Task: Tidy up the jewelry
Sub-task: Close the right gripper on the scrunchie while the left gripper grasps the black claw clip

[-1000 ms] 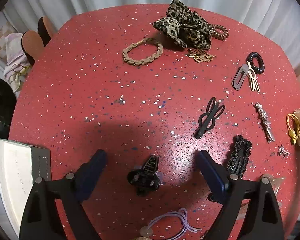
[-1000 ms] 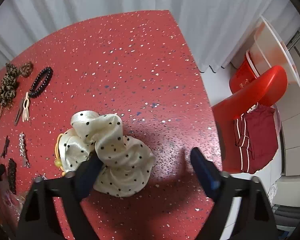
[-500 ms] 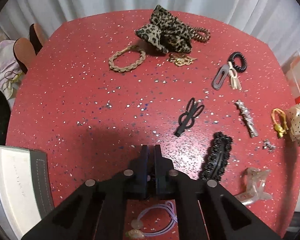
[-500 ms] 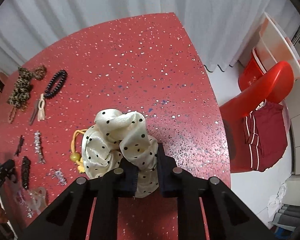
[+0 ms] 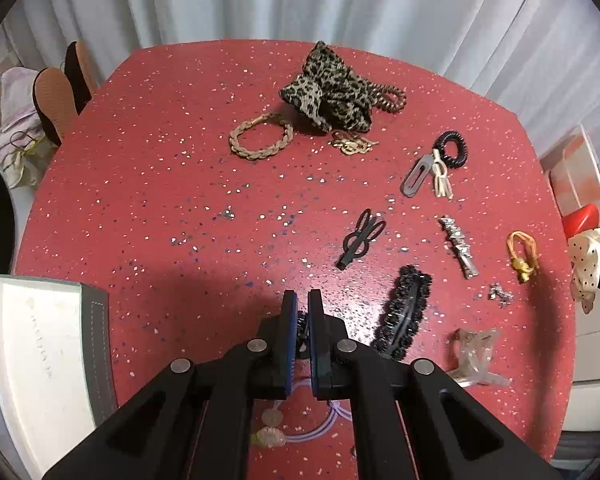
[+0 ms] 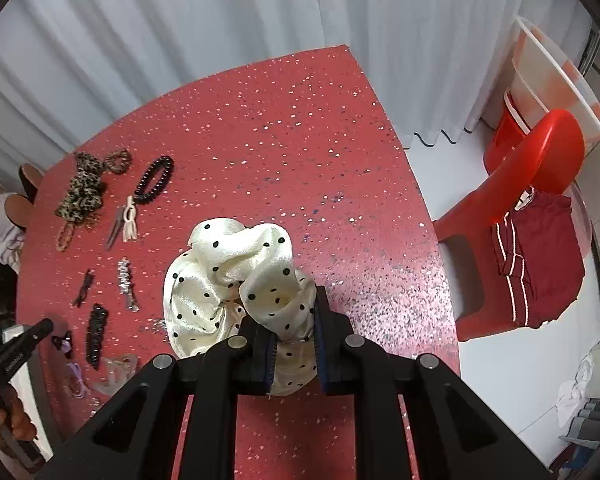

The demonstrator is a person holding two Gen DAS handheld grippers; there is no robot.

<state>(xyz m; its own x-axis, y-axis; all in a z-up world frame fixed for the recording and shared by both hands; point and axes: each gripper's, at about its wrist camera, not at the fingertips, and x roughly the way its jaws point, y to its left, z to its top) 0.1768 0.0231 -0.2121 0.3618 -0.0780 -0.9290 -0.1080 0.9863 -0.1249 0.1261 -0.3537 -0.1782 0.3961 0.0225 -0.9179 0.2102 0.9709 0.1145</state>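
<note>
Item: left gripper (image 5: 302, 312), open a second before, had closed on the small black claw clip (image 5: 301, 330) near the tabletop's (image 5: 180, 184) near edge. Right gripper (image 6: 295, 338) likewise had clamped the polka-dot scrunchie (image 6: 228, 276) near the right edge. Both pieces judged secured, ready for sorting.

faint embossed line on white box (image 5: 40, 364), too blurred to read

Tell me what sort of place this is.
Probably a room in a home: a red speckled table strewn with hair accessories, white curtains behind it, and a red plastic chair with folded clothes beside it.
</note>
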